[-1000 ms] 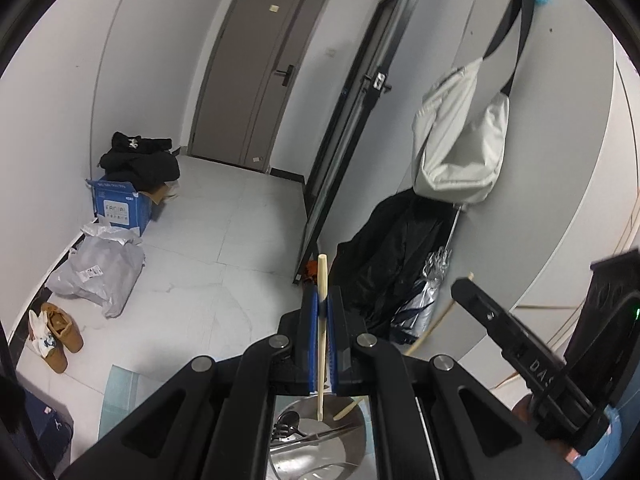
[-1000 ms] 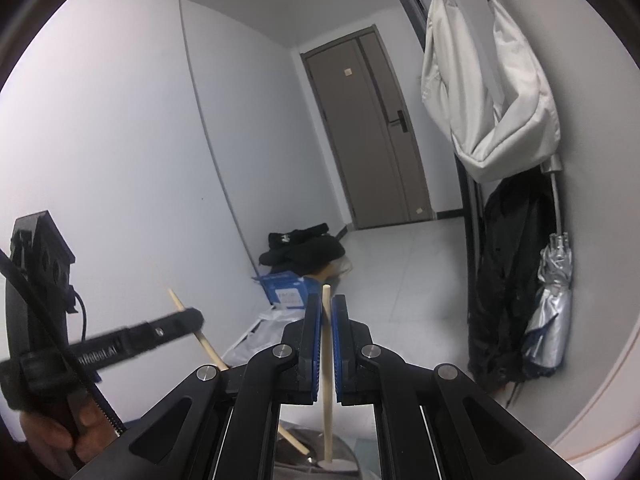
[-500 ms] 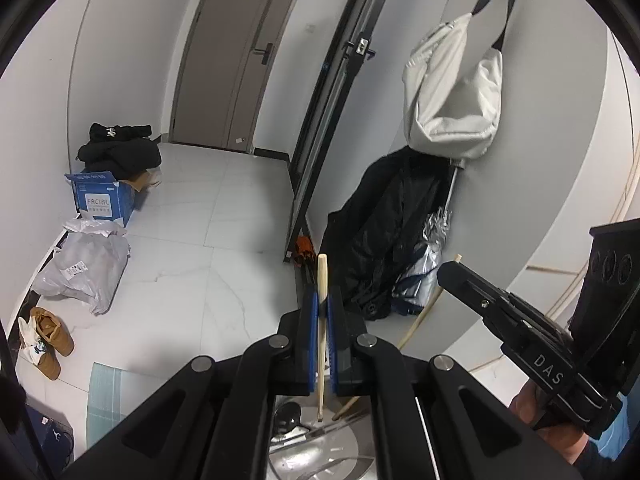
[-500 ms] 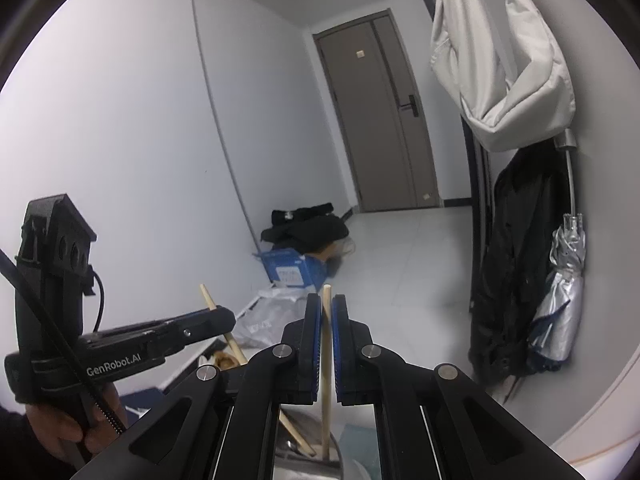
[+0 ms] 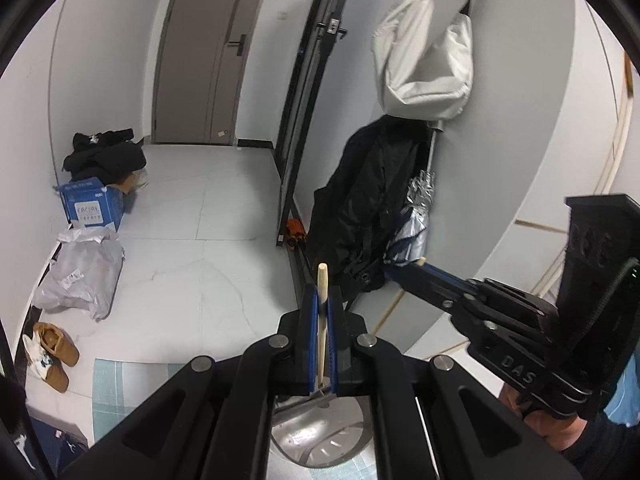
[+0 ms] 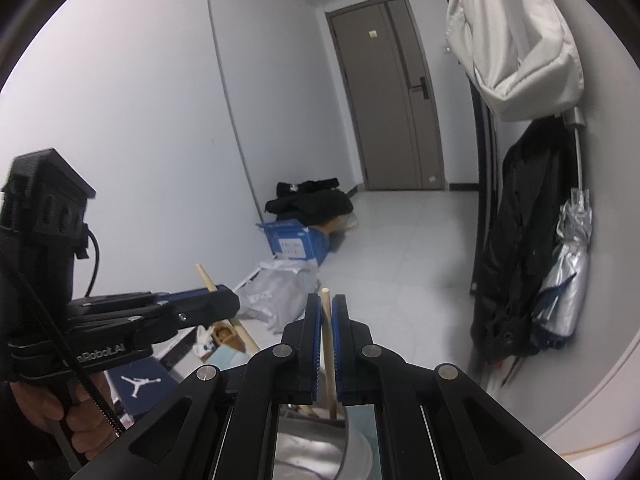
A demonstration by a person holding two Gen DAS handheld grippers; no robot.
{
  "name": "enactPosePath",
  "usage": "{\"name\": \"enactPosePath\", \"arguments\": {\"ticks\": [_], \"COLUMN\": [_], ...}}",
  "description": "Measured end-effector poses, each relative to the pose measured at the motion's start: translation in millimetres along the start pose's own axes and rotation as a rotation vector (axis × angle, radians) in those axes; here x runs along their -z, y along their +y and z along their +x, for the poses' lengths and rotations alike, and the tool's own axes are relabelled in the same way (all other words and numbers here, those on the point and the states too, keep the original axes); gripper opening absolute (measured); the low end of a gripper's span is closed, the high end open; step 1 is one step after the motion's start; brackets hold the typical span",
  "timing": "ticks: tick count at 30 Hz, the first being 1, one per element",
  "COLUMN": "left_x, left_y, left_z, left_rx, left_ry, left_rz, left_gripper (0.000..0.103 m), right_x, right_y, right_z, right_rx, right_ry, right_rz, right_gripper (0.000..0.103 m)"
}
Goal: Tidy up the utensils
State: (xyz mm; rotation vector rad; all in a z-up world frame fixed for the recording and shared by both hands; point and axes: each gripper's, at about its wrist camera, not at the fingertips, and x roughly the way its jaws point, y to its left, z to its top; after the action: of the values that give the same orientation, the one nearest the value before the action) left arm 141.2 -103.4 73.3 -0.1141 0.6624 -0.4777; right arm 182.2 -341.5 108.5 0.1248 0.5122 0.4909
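Lettering "DAS" on right tool [image 5: 404, 276], "nRobot_AI" on left tool [image 6: 224, 300]

Two grippers, the left gripper [image 5: 320, 312] and the right gripper [image 6: 326, 320], each clamp one of two wooden chopsticks [image 5: 321, 320]. One steel bowl [image 5: 320, 436]. One blue box [image 5: 90, 204], one white bag [image 5: 424, 64], one umbrella [image 6: 566, 276], two shoes [image 5: 54, 354].

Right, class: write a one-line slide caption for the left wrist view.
Left hand-held gripper clamps a wooden chopstick upright above a steel container, right hand-held gripper alongside.
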Motion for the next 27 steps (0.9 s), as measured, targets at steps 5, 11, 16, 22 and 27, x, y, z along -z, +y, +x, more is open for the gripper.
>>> {"name": "enactPosePath", "arguments": {"ticks": [5, 11, 16, 22, 27], "left_x": [6, 11, 4, 4, 9], "left_y": [-1, 18, 30, 32, 27], "left_z": [2, 6, -7, -25, -45], "left_rx": [-0.004, 0.036, 0.041, -0.026, -0.09], "left_ry": [0.032, 0.083, 0.041, -0.012, -0.063], "left_rz": [0.014, -0.06, -0.15, -0.195, -0.197], "left_gripper": [0.001, 0.001, 0.016, 0.048, 0.077], "right_x": [7, 12, 14, 15, 15], "right_y": [0, -6, -10, -2, 10], "right_z": [5, 13, 6, -12, -31], "right_rx": [-0.006, -0.061, -0.081, -0.052, -0.033], "right_ry": [0.022, 0.07, 0.093, 0.075, 0.045], "right_rz": [0.01, 0.036, 0.074, 0.084, 0.078], "right_gripper": [0.006, 0.009, 0.01, 0.028, 0.047]}}
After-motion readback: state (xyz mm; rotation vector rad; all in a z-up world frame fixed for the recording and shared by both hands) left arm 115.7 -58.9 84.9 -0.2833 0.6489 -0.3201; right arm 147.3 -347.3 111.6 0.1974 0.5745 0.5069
